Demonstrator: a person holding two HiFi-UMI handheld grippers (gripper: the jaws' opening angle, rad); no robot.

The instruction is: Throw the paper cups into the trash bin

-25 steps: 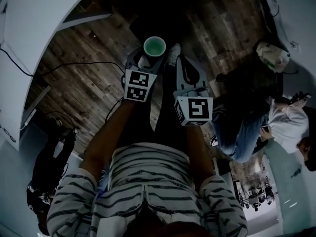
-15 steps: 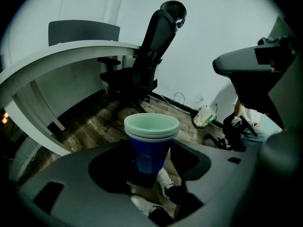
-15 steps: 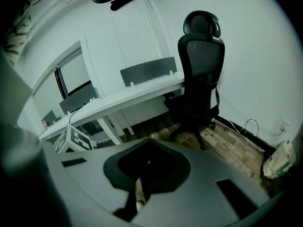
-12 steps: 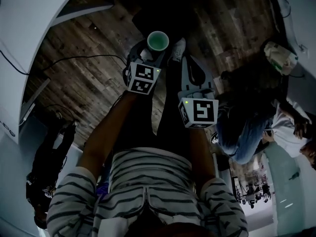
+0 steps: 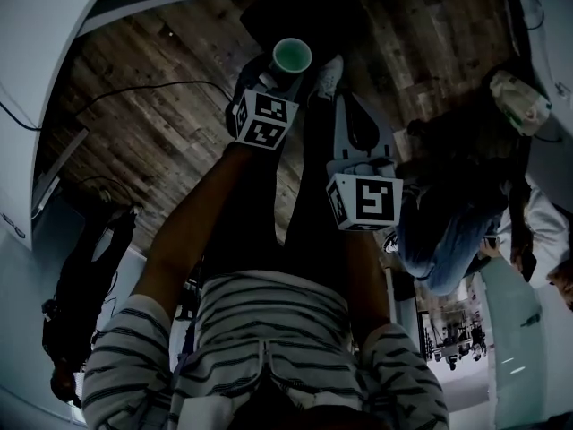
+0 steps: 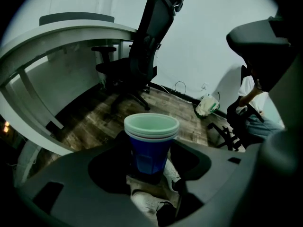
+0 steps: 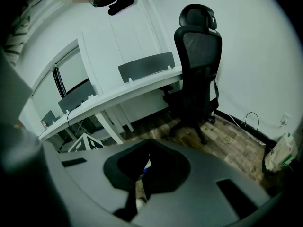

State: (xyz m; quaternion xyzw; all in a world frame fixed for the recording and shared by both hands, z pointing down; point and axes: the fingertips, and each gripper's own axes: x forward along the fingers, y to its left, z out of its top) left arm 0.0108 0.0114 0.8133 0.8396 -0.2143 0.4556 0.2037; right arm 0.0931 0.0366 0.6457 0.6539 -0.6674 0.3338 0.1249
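- Left gripper (image 6: 150, 173) clamped on the stack of blue paper cups with pale green insides (image 6: 151, 141), upright above the dark wood-plank floor (image 6: 94, 122).
- Right gripper (image 7: 141, 186): jaws together, empty.
- No trash bin in view; the drop is not yet done.

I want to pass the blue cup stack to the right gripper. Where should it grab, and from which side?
Probably the upper wall of the cup stack, just under the rims, coming in level from the side. The stack stands upright and the left gripper clamps its lower part, leaving only that band free. The right gripper is shut and must open first.
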